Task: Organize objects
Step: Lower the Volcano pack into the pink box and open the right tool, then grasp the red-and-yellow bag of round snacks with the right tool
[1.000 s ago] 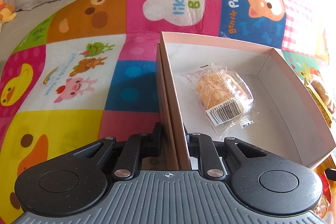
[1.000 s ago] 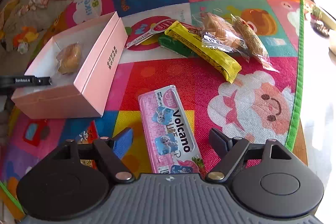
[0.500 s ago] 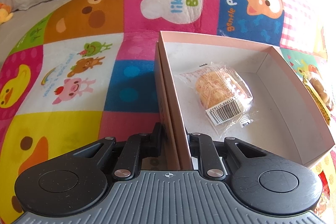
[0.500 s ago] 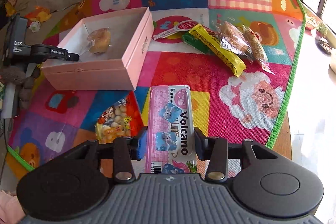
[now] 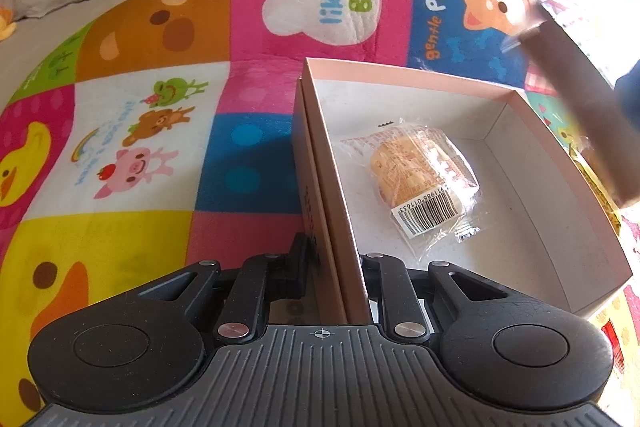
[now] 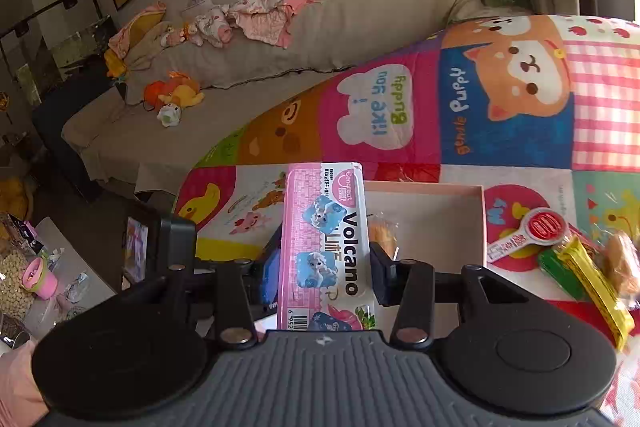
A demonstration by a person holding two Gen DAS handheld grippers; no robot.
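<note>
1. Now that it's off the table, the Volcano pack (image 6: 325, 247) hangs clamped in the right hand-held gripper (image 6: 325, 267), above the pink box (image 6: 478, 223).
2. Left hand-held gripper (image 5: 334, 267) still pinches the box's 9 o'clock wall; next comes the drop beside the wrapped cake (image 5: 420, 171).

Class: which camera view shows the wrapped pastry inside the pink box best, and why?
The left wrist view: the wrapped pastry lies whole and unobstructed in the pink box. In the right wrist view only a sliver shows, behind the Volcano packet.

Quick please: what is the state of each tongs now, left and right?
Left tongs: closed on the pink box wall.
Right tongs: closed on the Volcano pack.
</note>
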